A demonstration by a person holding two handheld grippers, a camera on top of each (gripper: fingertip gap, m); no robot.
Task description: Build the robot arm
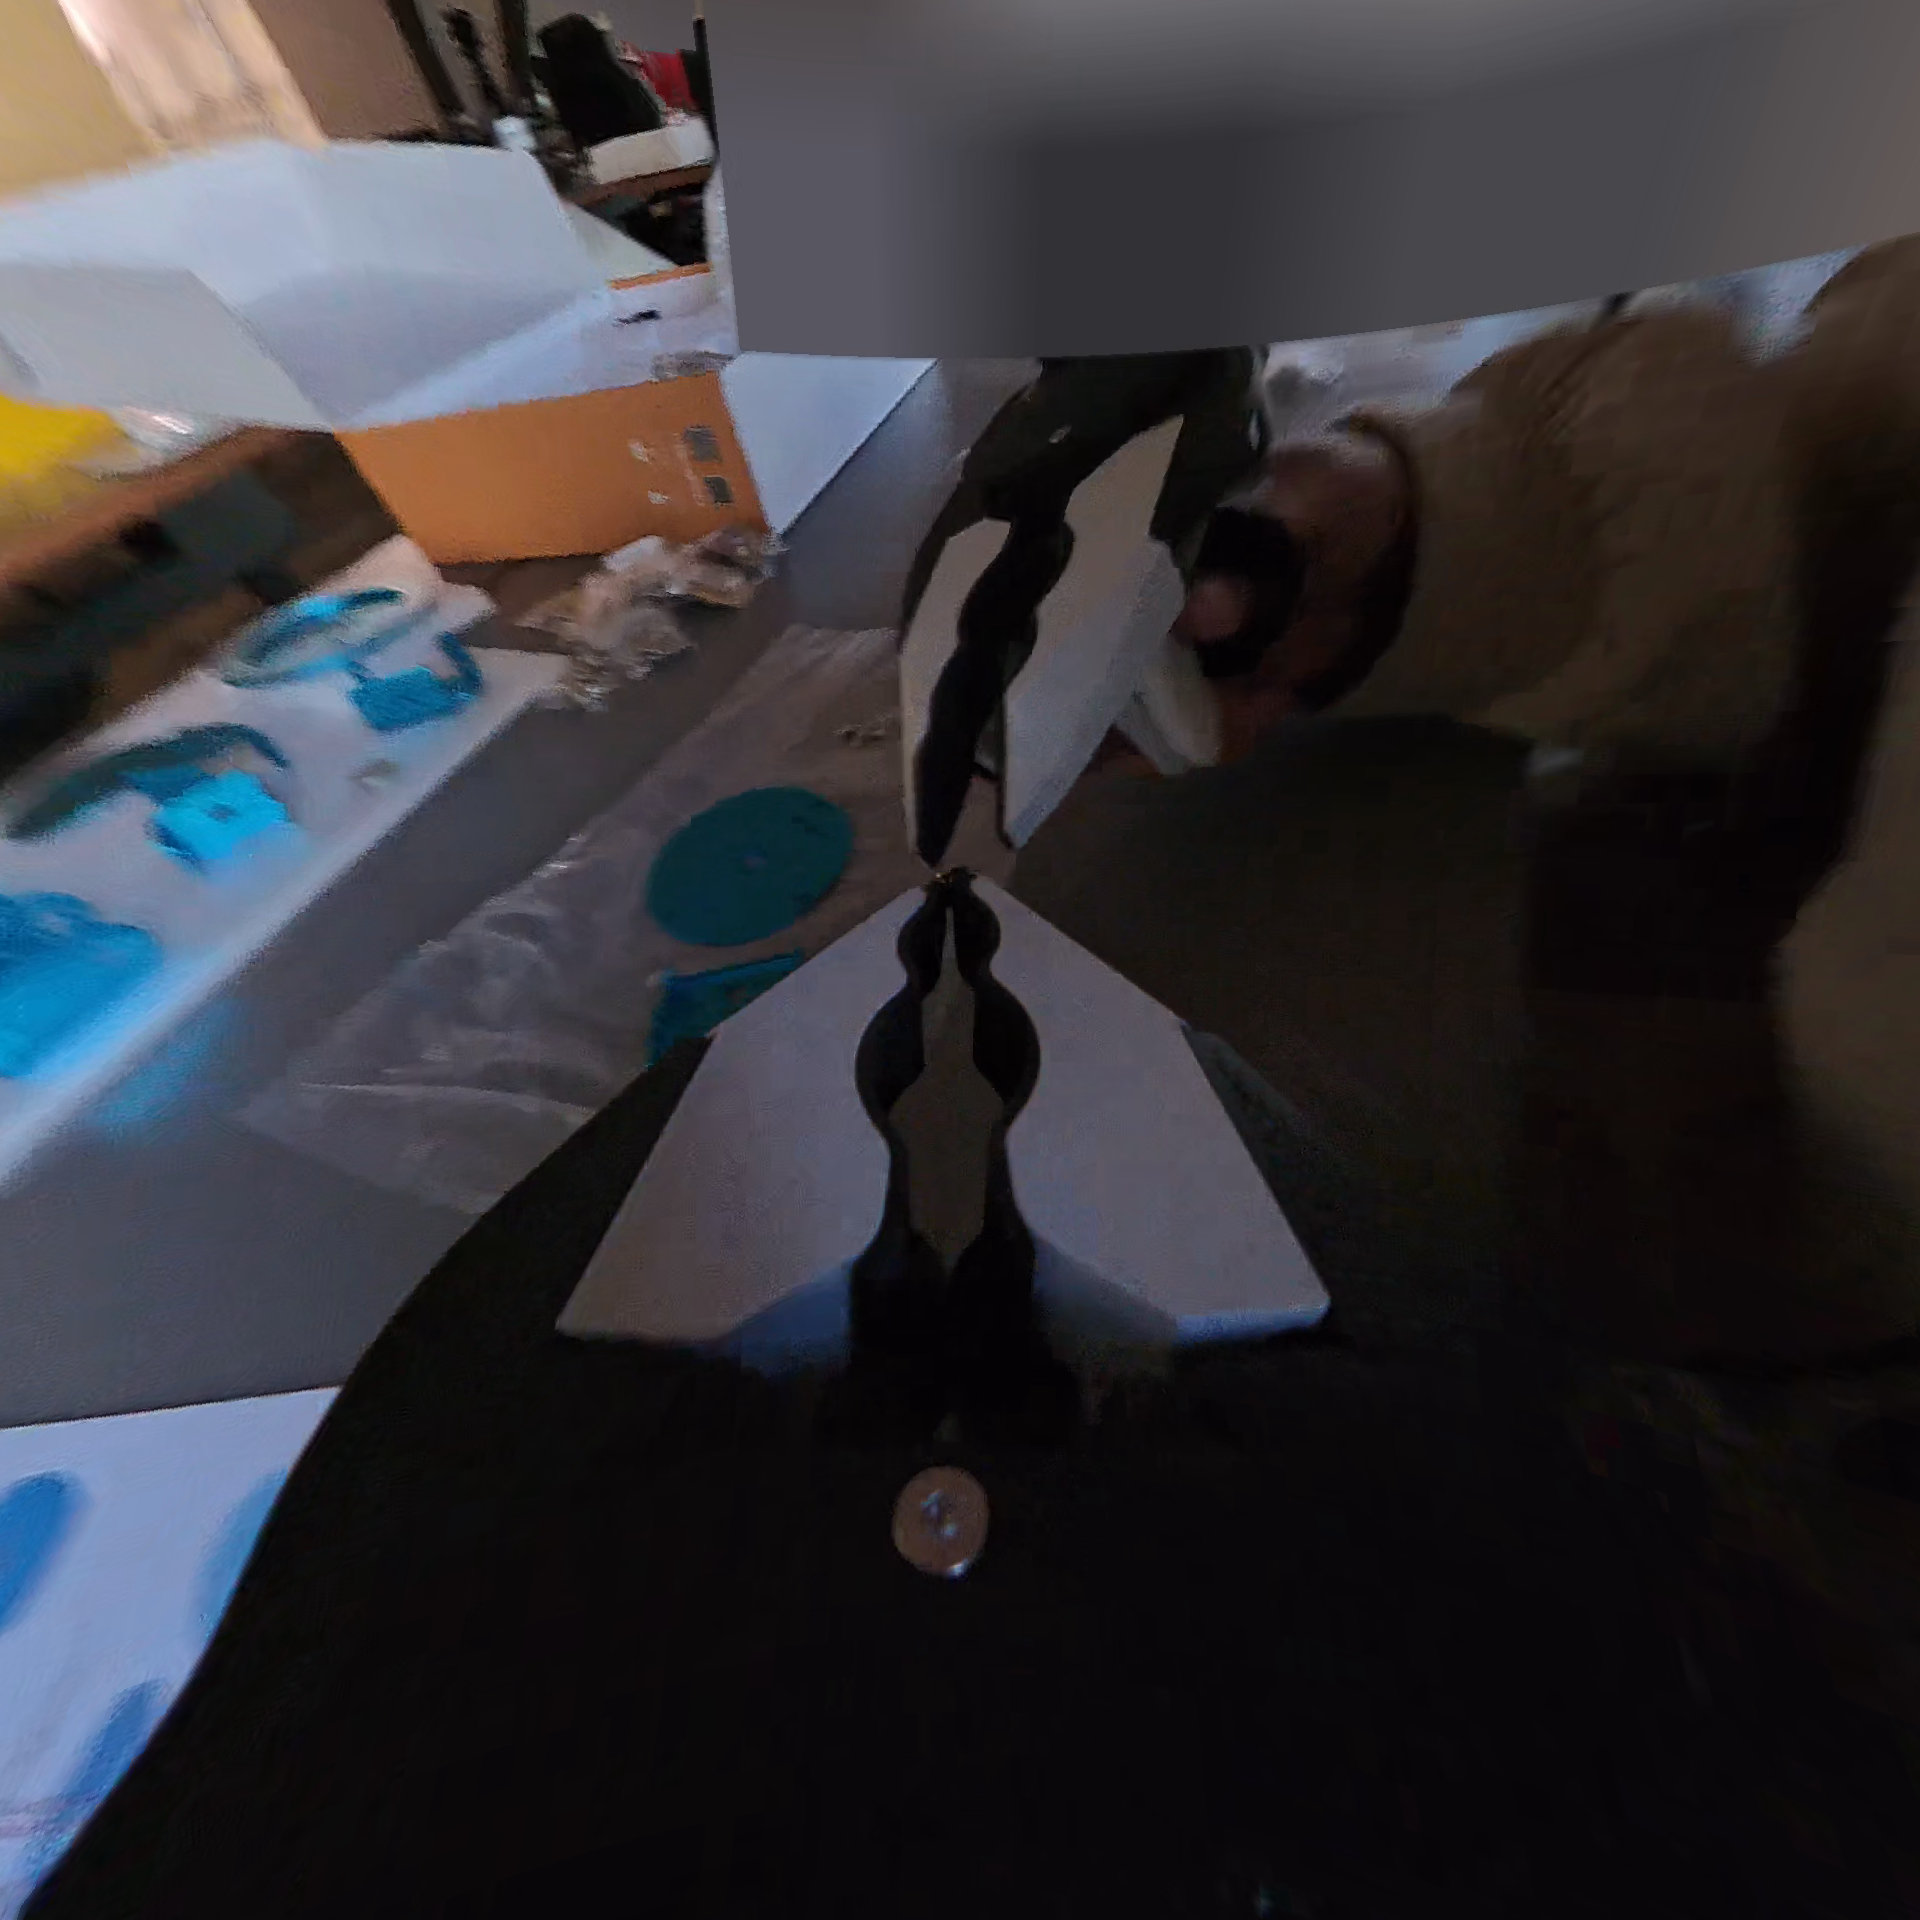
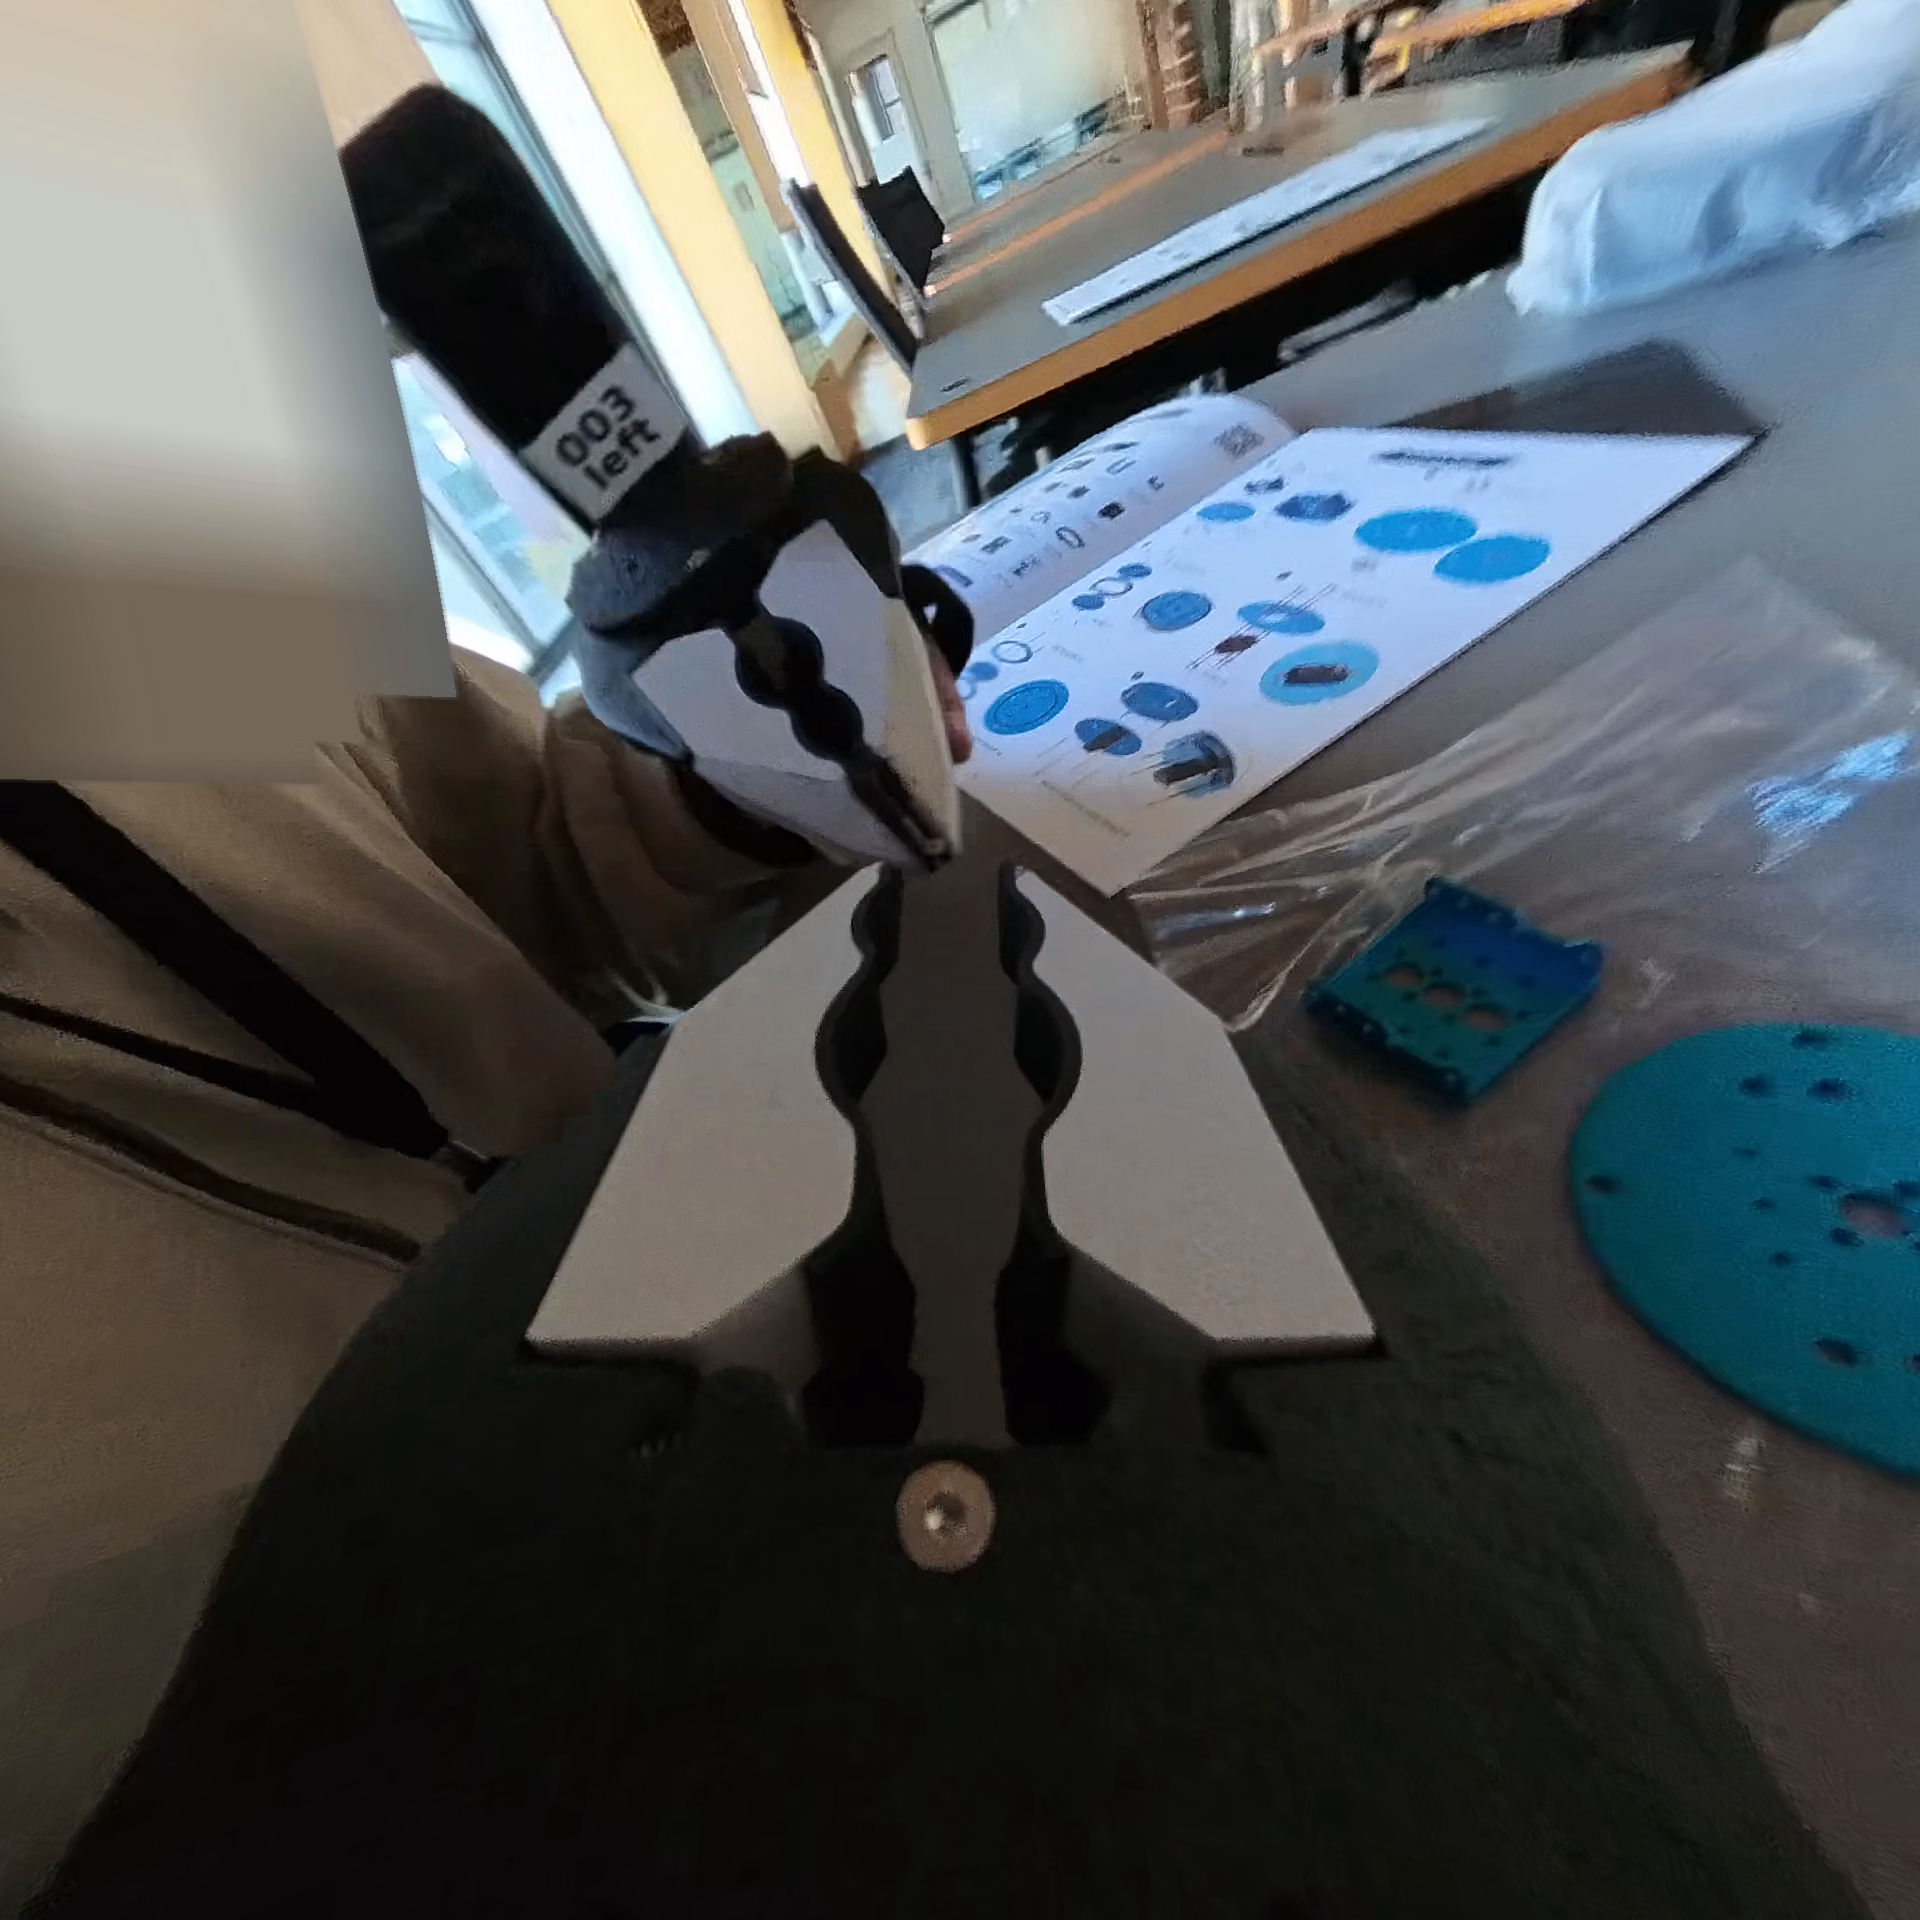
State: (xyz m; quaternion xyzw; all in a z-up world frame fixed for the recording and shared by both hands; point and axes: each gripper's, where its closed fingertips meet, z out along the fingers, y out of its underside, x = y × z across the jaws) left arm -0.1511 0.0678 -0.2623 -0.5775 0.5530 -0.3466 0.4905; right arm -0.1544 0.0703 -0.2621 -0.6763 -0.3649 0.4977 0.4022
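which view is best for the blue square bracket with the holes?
Right wrist view. The blue square bracket lies in full sight on the clear plastic sheet, holes and raised edges showing, beside the teal disc. The left wrist view shows only a blue corner, cut off by the left claw.

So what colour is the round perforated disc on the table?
Teal; the disc shows best in the right wrist view.

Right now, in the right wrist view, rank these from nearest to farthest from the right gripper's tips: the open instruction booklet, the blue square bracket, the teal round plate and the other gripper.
1. The left gripper, tip to tip with the right gripper.
2. The instruction booklet, just beyond, to the right.
3. The blue square bracket, on clear plastic, farther right.
4. The teal round plate, at the right edge.
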